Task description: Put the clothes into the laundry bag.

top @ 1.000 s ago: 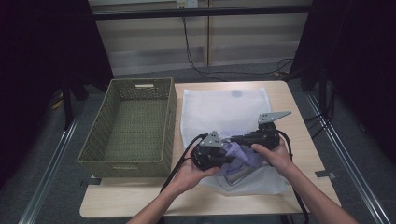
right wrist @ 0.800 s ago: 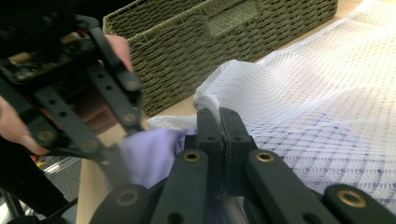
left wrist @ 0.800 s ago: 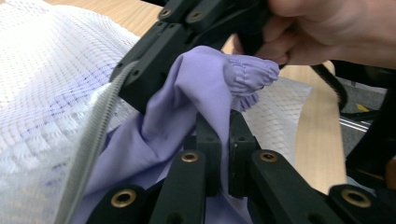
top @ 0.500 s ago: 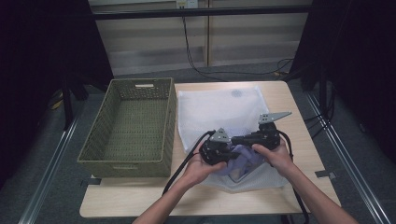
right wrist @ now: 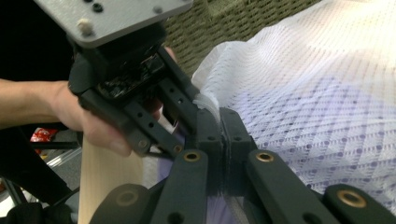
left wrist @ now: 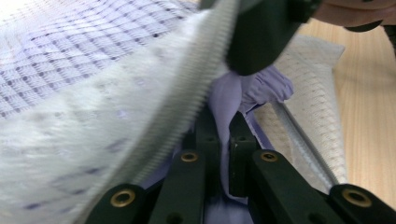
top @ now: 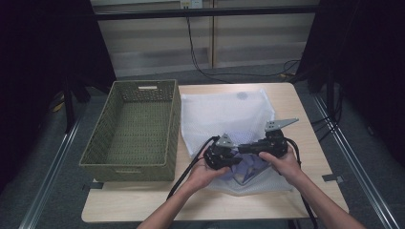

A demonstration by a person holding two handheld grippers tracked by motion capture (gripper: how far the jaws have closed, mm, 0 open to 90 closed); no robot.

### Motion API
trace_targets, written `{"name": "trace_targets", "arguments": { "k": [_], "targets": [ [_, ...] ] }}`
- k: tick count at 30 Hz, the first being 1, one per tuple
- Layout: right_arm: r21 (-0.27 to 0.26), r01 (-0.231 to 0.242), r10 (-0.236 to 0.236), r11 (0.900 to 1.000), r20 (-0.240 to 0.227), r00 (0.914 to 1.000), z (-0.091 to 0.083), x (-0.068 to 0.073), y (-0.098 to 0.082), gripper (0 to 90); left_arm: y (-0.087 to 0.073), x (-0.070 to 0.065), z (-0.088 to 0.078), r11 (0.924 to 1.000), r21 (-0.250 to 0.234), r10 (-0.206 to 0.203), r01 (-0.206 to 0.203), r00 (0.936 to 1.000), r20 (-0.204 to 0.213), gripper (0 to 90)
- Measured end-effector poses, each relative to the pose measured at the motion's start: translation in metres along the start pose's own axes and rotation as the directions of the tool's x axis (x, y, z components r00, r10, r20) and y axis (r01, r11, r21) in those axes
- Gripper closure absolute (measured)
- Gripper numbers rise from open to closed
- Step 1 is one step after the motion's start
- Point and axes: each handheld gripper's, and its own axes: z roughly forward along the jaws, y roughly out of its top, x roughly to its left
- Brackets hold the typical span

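A white mesh laundry bag (top: 224,114) lies on the table with a lavender garment (top: 250,168) in its near end. My left gripper (top: 237,161) reaches into the bag's mouth from the left. In the left gripper view its jaws (left wrist: 223,122) are shut on a fold of the lavender garment (left wrist: 231,93). My right gripper (top: 242,149) comes in from the right, and in the right gripper view it (right wrist: 219,116) is shut on the bag's white zip edge (right wrist: 205,100), holding it up. The two grippers' tips nearly touch.
A green woven basket (top: 175,125) with nothing in it stands left of the bag, its near end at the table's front left. Bare wooden table (top: 298,107) shows to the right and along the front edge. Cables trail from both grippers toward the person.
My left gripper has shifted a little to the right and sunk toward the bag's mouth. The right gripper has held still with the bag's edge.
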Motion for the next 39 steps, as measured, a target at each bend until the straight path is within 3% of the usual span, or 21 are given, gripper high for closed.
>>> {"name": "trace_targets", "arguments": {
  "k": [3, 7, 9, 11, 16, 19, 20, 23, 26, 28, 30, 33, 34, 36, 39],
  "targets": [
    [0.015, 0.002, -0.002, 1.000, 0.002, 1.0000, -0.001, 0.002, -0.006, 89.0, -0.004, 0.001, 0.005, 1.0000, 0.009, -0.004, 0.004, 1.0000, -0.005, 86.5],
    [0.042, 0.002, -0.002, 0.999, 0.003, 1.0000, 0.002, 0.005, -0.012, 89.0, -0.013, 0.004, 0.015, 0.9975, 0.071, 0.008, -0.006, 0.9997, -0.024, 86.3],
    [0.053, 0.007, -0.007, 0.999, 0.000, 1.0000, 0.005, 0.005, -0.013, 89.0, -0.015, 0.005, 0.016, 0.9986, 0.051, -0.013, 0.014, 0.9997, -0.020, 86.2],
    [0.062, 0.007, -0.006, 0.998, -0.003, 1.0000, 0.007, 0.004, -0.015, 88.9, -0.014, 0.005, 0.015, 0.9976, 0.067, 0.017, -0.016, 0.9997, -0.019, 86.0],
    [0.090, -0.013, 0.012, 0.996, 0.007, 0.9999, 0.011, -0.004, -0.023, 88.7, -0.016, 0.003, 0.017, 0.9984, 0.056, -0.012, 0.013, 0.9997, -0.023, 84.2],
    [0.111, -0.016, 0.014, 0.994, 0.012, 0.9998, 0.014, -0.004, -0.025, 88.6, -0.017, 0.003, 0.016, 0.9988, 0.046, -0.015, 0.016, 0.9997, -0.021, 83.6],
    [0.108, -0.013, 0.012, 0.994, 0.012, 0.9999, 0.014, -0.005, -0.025, 88.6, -0.017, 0.004, 0.015, 0.9981, 0.061, 0.005, -0.004, 0.9999, -0.016, 83.6],
    [0.116, -0.017, 0.015, 0.993, 0.021, 0.9997, 0.015, -0.009, -0.028, 88.5, -0.018, 0.003, 0.014, 0.9984, 0.056, -0.008, 0.009, 0.9999, -0.013, 82.4],
    [0.132, -0.022, 0.018, 0.991, 0.032, 0.9993, 0.017, -0.011, -0.029, 88.6, -0.017, 0.002, 0.011, 0.9979, 0.064, 0.002, -0.002, 1.0000, -0.002, 77.0],
    [0.141, -0.026, 0.020, 0.990, 0.040, 0.9990, 0.017, -0.012, -0.030, 88.5, -0.015, 0.001, 0.006, 0.9972, 0.074, 0.009, -0.012, 0.9994, 0.033, 69.3],
    [0.138, -0.033, 0.027, 0.990, 0.046, 0.9986, 0.017, -0.013, -0.030, 88.5, -0.013, -0.002, -0.001, 0.9972, 0.074, 0.005, -0.007, 0.9997, 0.025, 61.0],
    [0.135, -0.036, 0.030, 0.990, 0.044, 0.9986, 0.016, -0.013, -0.030, 88.1, -0.012, -0.009, -0.017, 0.9972, 0.063, 0.040, -0.041, 0.9991, 0.015, 52.9],
    [0.133, -0.037, 0.031, 0.990, 0.045, 0.9985, 0.016, -0.013, -0.030, 87.9, -0.013, -0.012, -0.022, 0.9991, 0.039, 0.017, -0.017, 0.9998, 0.010, 51.9],
    [0.126, -0.037, 0.032, 0.991, 0.045, 0.9985, 0.015, -0.013, -0.030, 87.2, -0.015, -0.014, -0.034, 0.9999, 0.003, 0.016, -0.016, 0.9998, 0.014, 51.4],
    [0.114, -0.034, 0.029, 0.993, 0.048, 0.9985, 0.014, -0.012, -0.029, 84.8, -0.023, -0.019, -0.049, 0.9995, 0.001, 0.031, -0.031, 0.9995, 0.000, 55.3]
  ]
}}
